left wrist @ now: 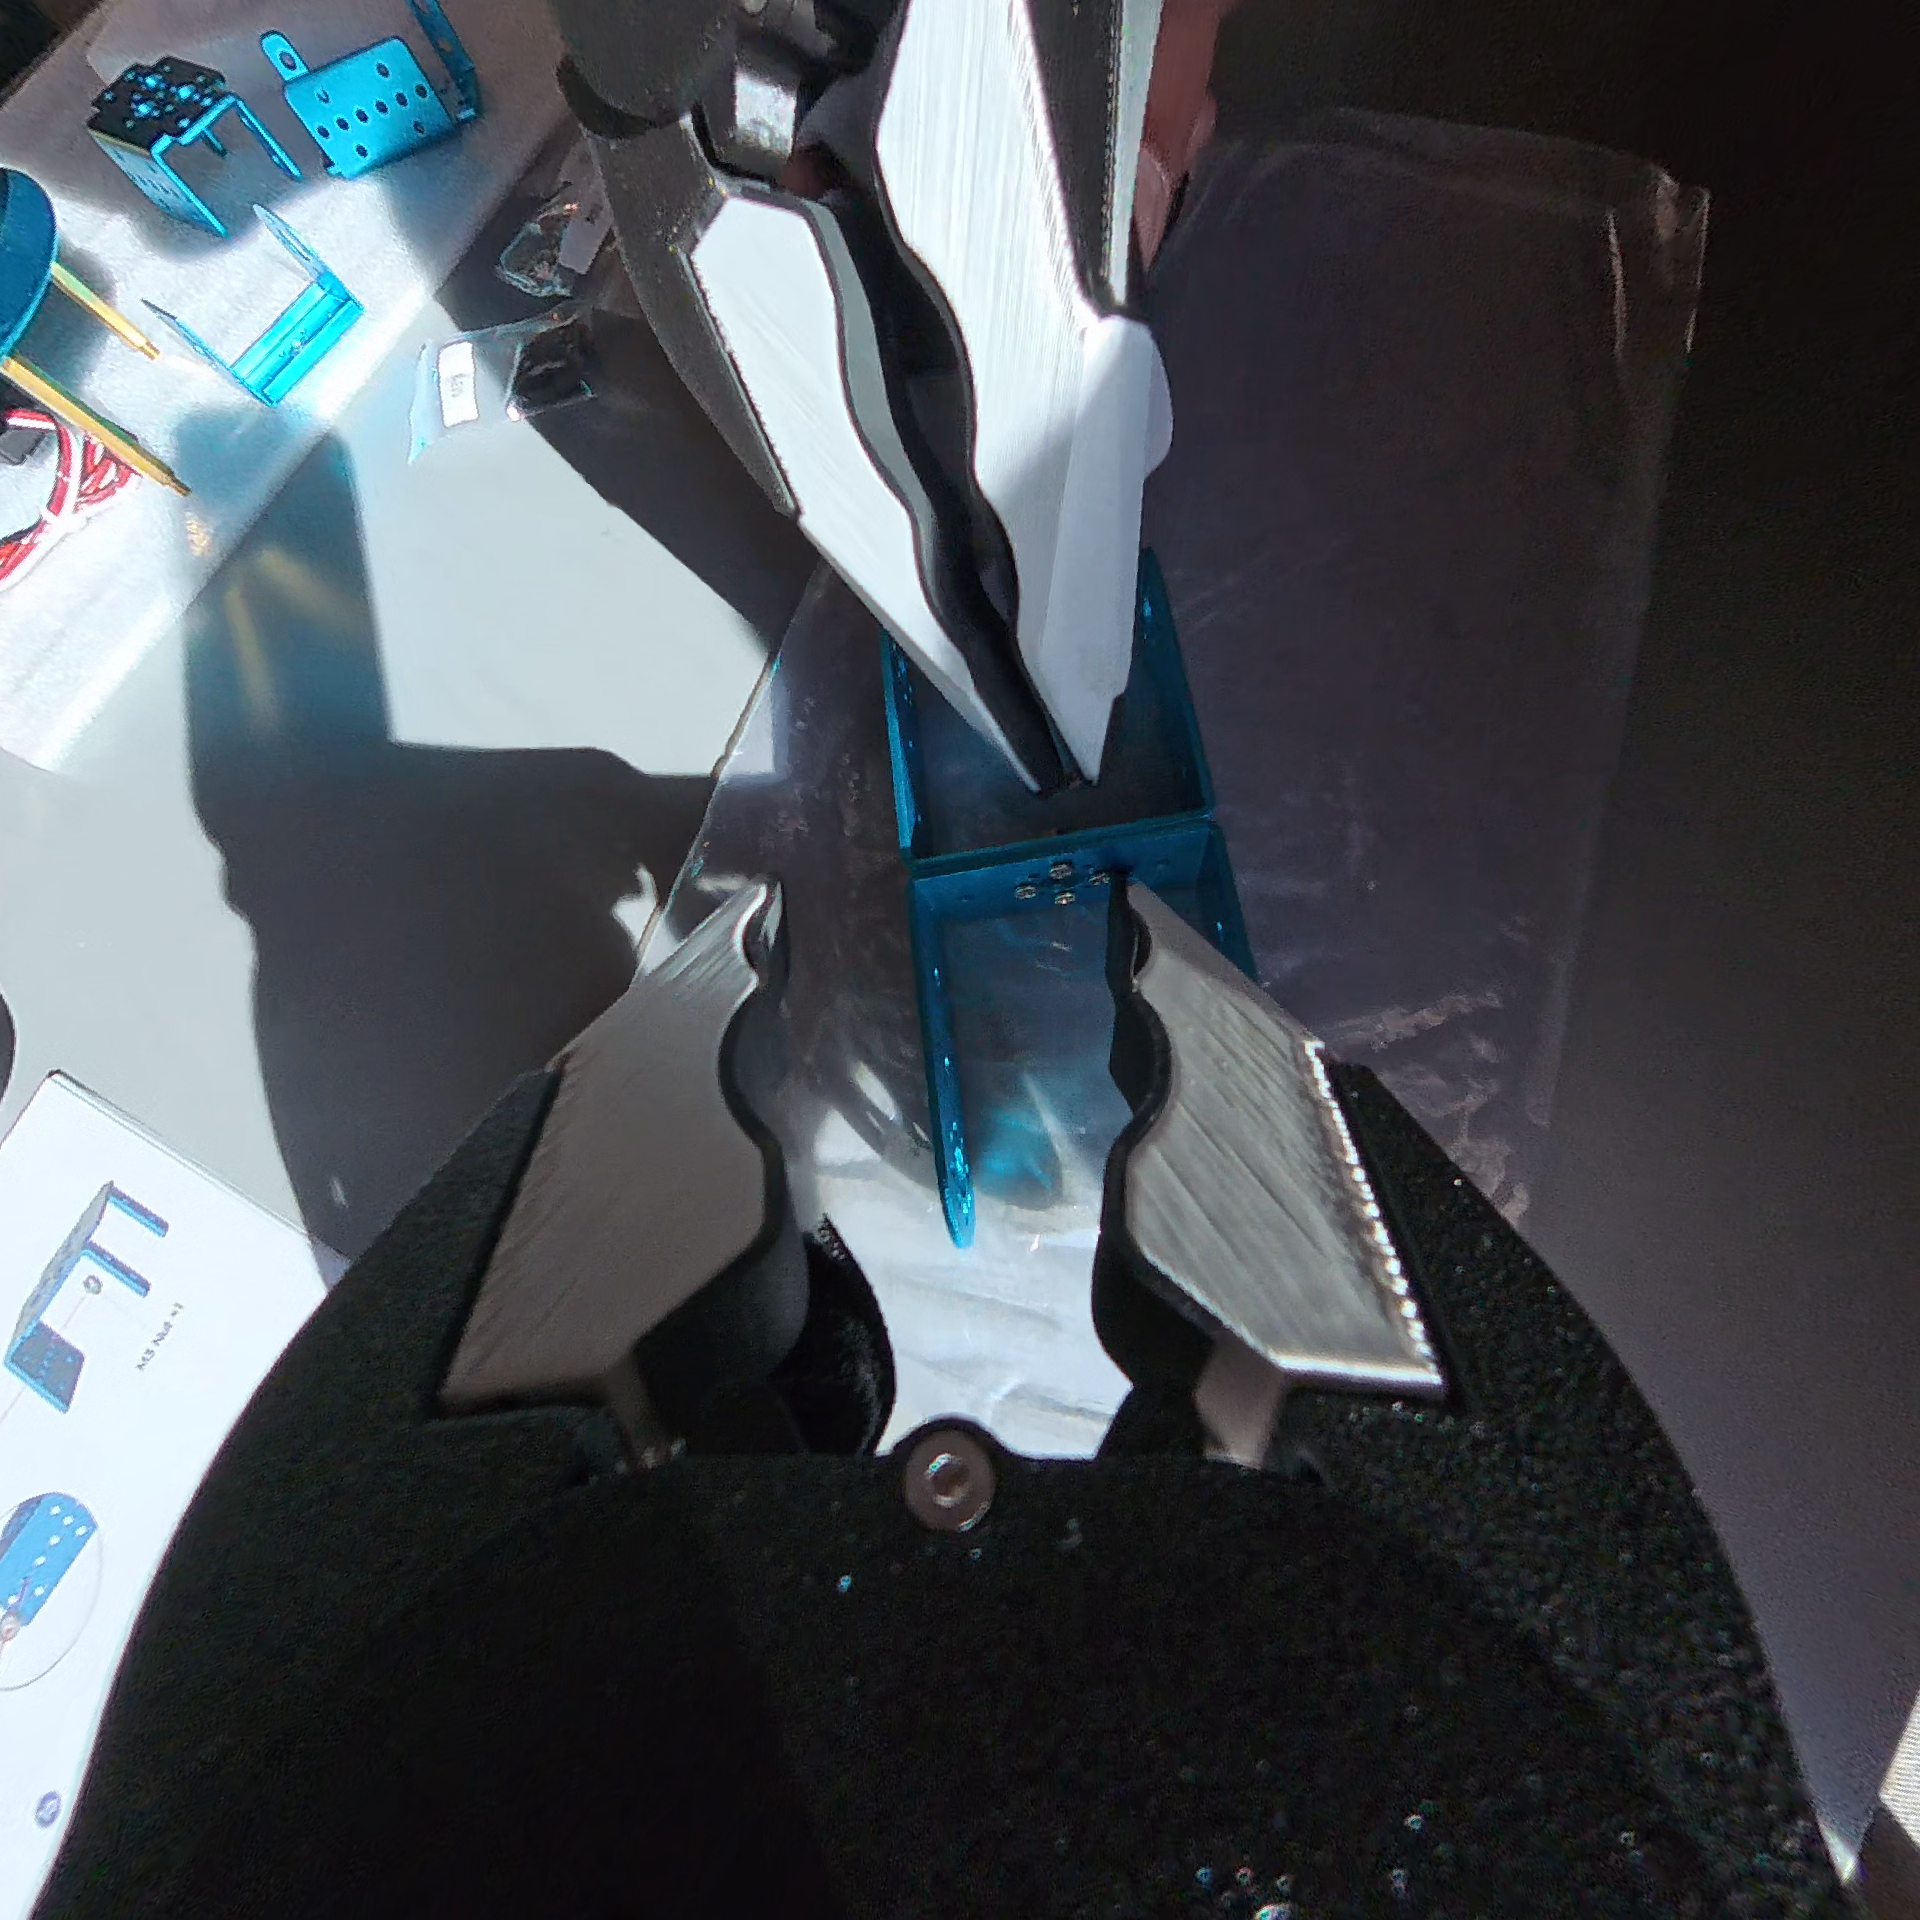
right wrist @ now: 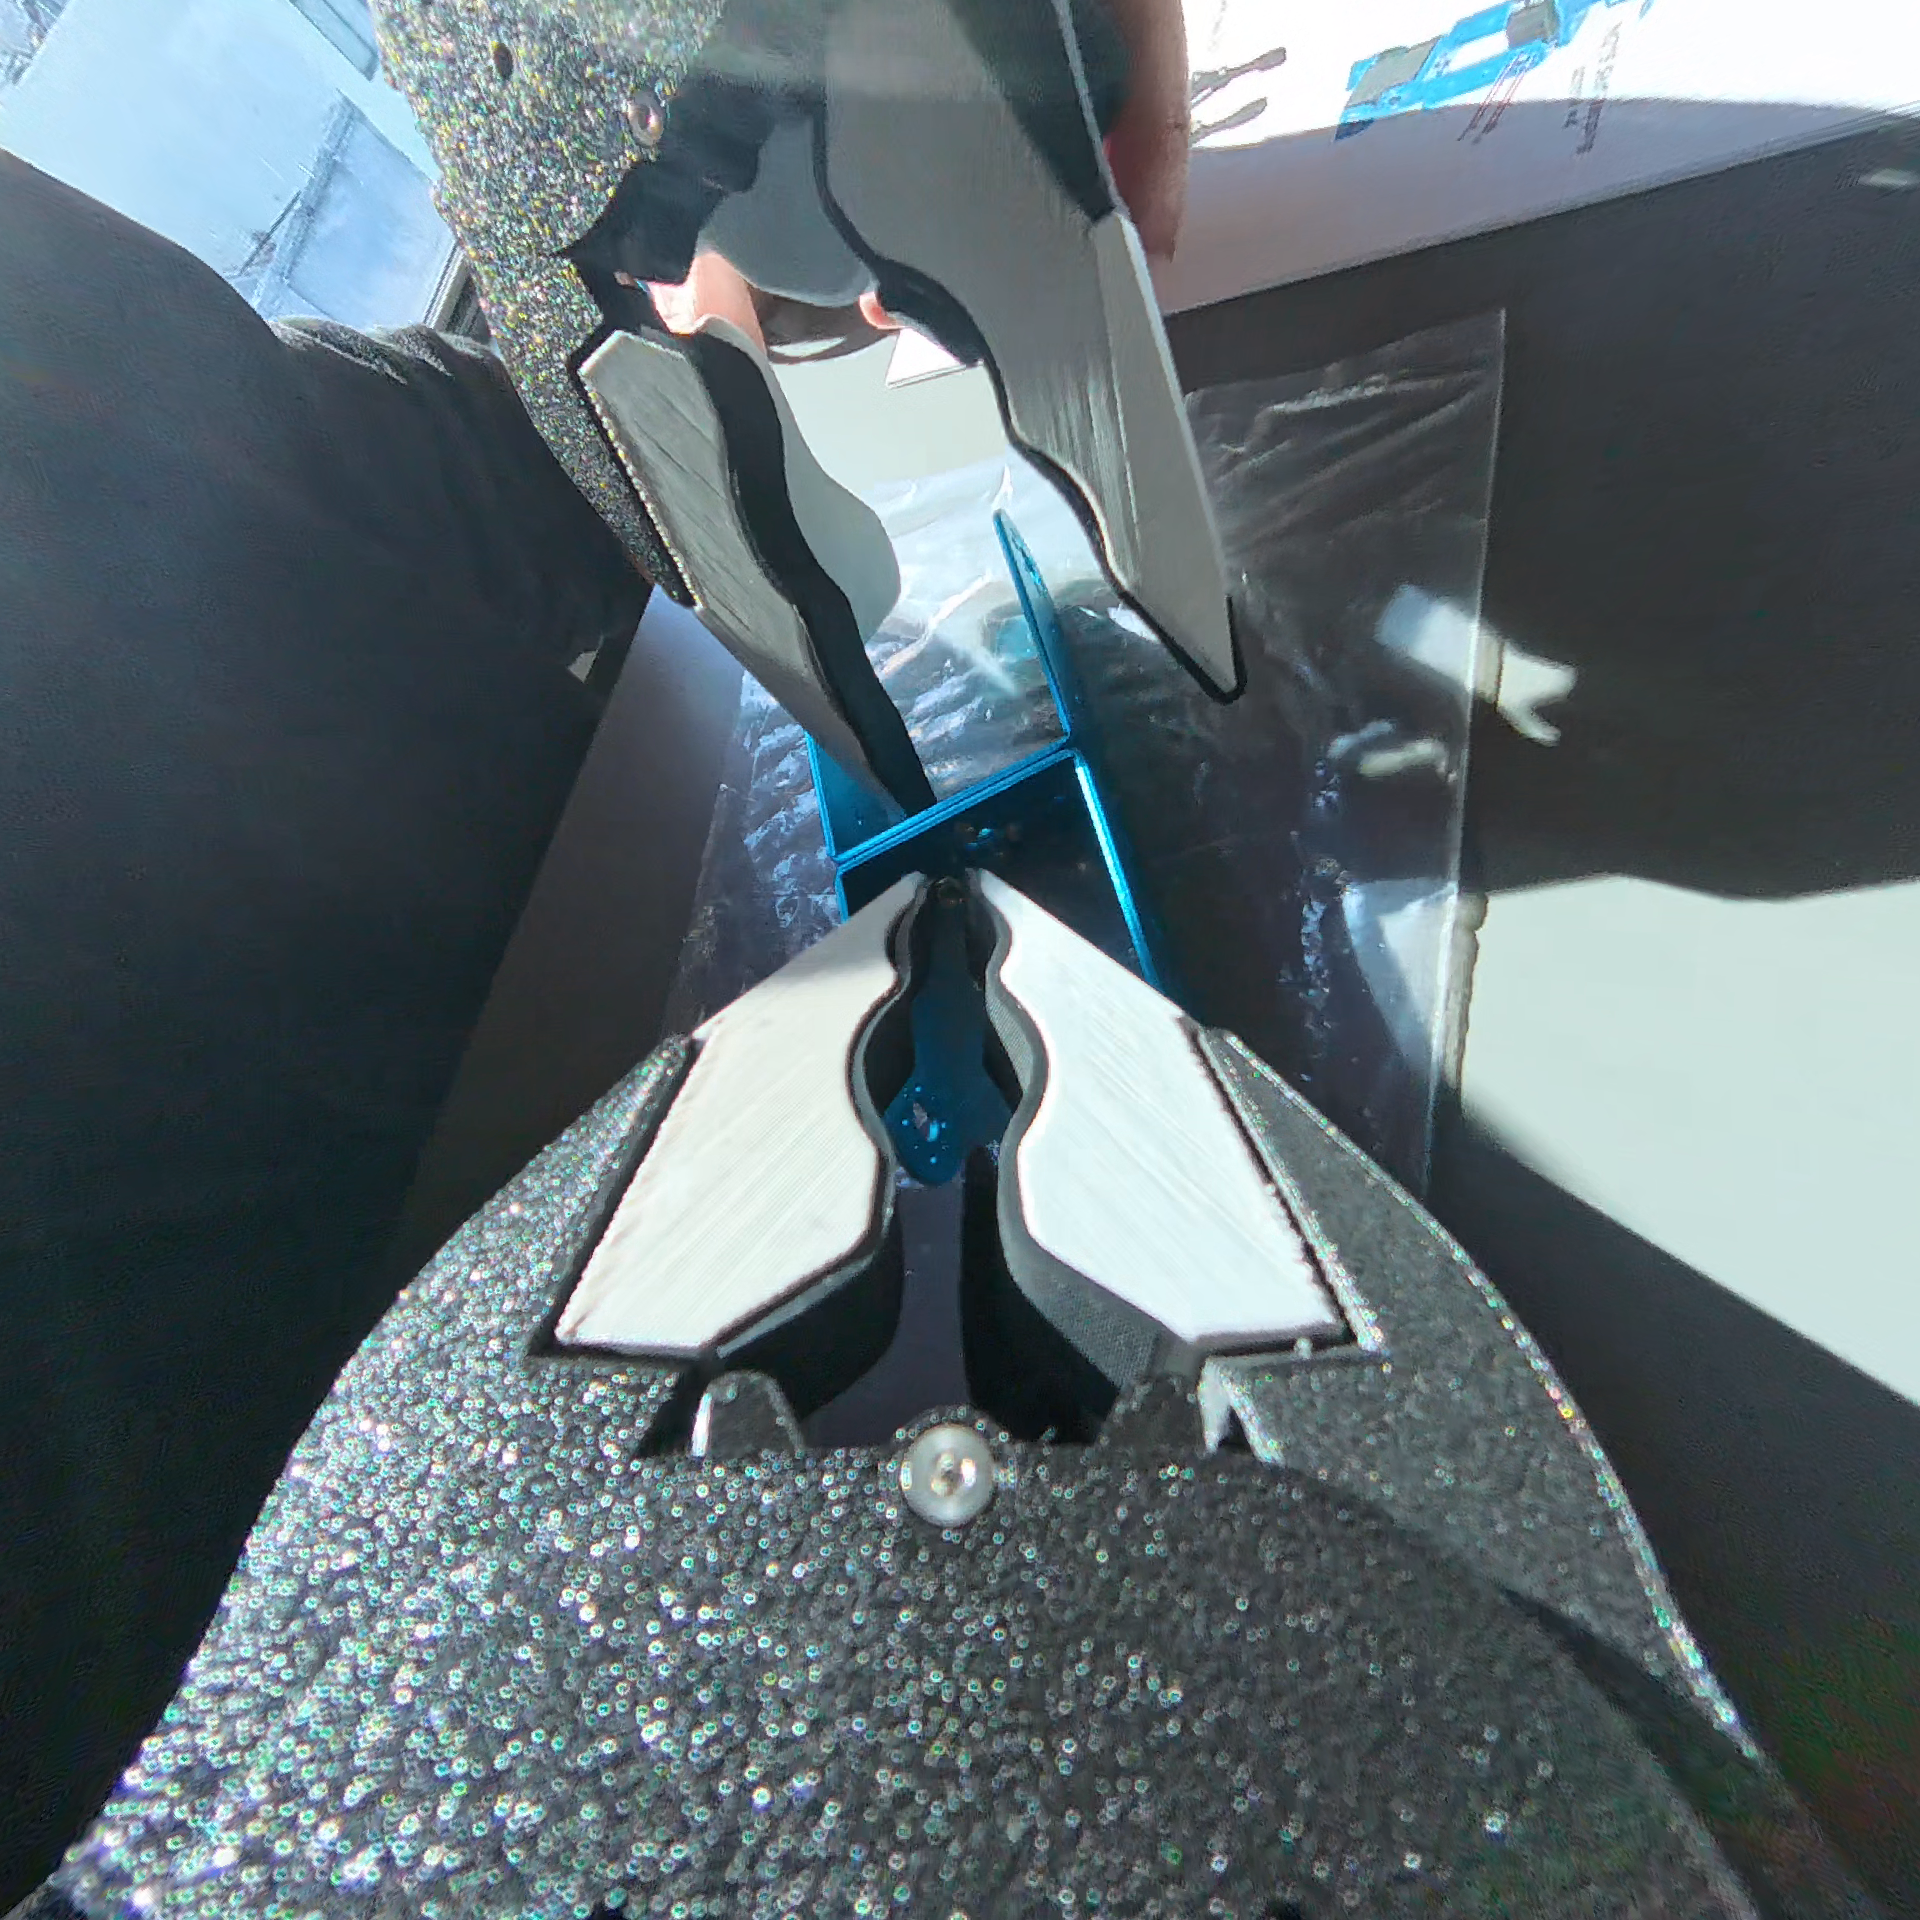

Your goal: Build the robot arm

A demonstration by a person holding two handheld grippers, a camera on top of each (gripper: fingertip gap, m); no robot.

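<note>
Two blue U-shaped metal brackets (left wrist: 1060, 904) joined back to back by small screws lie on a clear plastic bag (left wrist: 1455, 623) on a dark mat. My left gripper (left wrist: 948, 904) is open, and its fingers straddle one wall of the near bracket. My right gripper (left wrist: 1060, 774) comes in from the far side, with its tips pinched inside the far bracket. In the right wrist view, my right gripper (right wrist: 951, 883) is shut on an upright wall of the blue bracket (right wrist: 945, 1101). The left gripper (right wrist: 1049, 727) stands open over the other half, above the bag (right wrist: 1351, 520).
On the white table at the far left lie more blue brackets (left wrist: 379, 99), a bare U bracket (left wrist: 275, 322), brass standoffs (left wrist: 94, 312), red wires (left wrist: 62, 499) and small parts bags (left wrist: 499, 364). An instruction sheet (left wrist: 104, 1299) lies near left. A dark sleeve (right wrist: 208, 727) fills the left. The grippers are tip to tip, or close to it.
</note>
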